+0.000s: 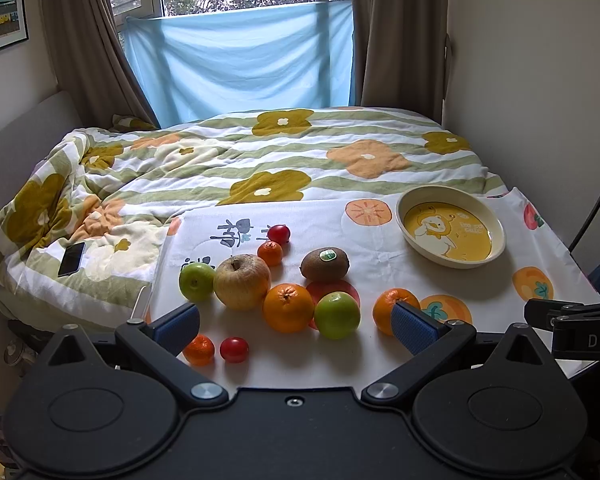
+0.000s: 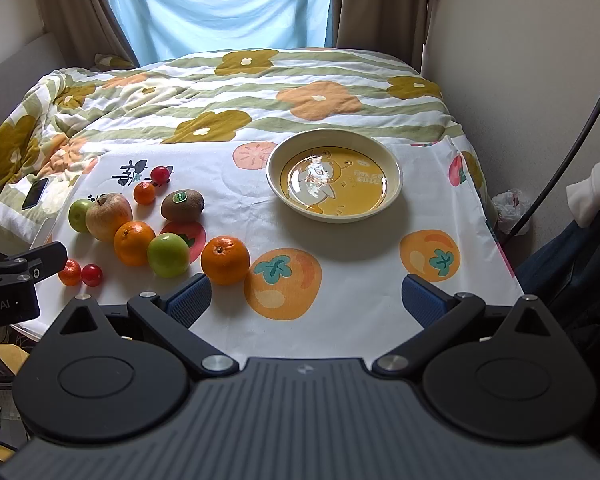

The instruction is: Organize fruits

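Nearby, scattered fruit (image 2: 132,242), empty dish (image 2: 394,184)

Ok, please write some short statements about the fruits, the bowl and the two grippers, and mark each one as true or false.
1. The bowl already holds two oranges. False: nothing lies in it; all the fruits are on the cloth.
2. The kiwi has a green sticker on it. True.
3. The left gripper is shut on a green apple. False: its jaws are wide open and hold nothing.
4. The right gripper is open and holds nothing. True.
5. A phone lies on the blanket, off the cloth. True.
6. Only one small red tomato is visible. False: there are two, the far tomato and the near tomato.
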Demonstrator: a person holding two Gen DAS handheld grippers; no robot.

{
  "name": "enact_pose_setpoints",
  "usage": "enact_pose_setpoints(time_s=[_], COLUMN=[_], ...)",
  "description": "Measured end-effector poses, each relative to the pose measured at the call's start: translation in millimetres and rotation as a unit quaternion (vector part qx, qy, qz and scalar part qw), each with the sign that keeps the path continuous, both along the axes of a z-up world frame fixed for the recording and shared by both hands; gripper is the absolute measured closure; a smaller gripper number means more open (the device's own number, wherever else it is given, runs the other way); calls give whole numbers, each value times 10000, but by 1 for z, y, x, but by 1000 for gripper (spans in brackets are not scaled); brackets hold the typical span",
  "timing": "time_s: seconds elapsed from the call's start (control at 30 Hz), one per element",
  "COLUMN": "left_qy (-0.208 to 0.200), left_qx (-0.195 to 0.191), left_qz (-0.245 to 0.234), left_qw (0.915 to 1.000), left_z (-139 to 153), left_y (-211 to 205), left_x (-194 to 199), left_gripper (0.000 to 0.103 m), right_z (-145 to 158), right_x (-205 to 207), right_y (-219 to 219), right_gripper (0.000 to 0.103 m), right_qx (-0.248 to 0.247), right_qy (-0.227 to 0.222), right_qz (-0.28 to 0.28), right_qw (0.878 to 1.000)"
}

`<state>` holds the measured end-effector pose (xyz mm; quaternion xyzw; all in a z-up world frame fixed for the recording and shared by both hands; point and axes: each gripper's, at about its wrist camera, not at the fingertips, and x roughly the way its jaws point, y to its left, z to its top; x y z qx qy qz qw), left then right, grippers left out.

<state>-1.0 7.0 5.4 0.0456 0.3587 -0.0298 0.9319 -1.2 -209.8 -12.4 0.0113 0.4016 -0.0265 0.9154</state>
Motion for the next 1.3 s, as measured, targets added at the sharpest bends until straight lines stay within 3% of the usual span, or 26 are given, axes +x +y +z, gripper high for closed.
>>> enact_pose_setpoints(time_s=[0.47,0.73,0.97,1.3], left_qy=[34,184,453,940], left_qx=[-6,-90,-201,-407], left_qz=[-16,-307,-524,-104], left_qw=[10000,9993,9974,9947], left_z=[0,-9,-42,-81], left_y=[-1,0,2,-11], left_x=[2,23,44,73], left_gripper=[0,0,0,4], right_z=[1,1,-25,-81], right_x=[3,10,22,57], right_y=[-2,-6,-9,-11], right_gripper=[0,0,0,0], right_qx=[5,-26,-122,-6], right_qy=[-3,-43,-118,-98], right_qz=[-30,35,250,1319], right_qw=[10000,10000,9995,9912])
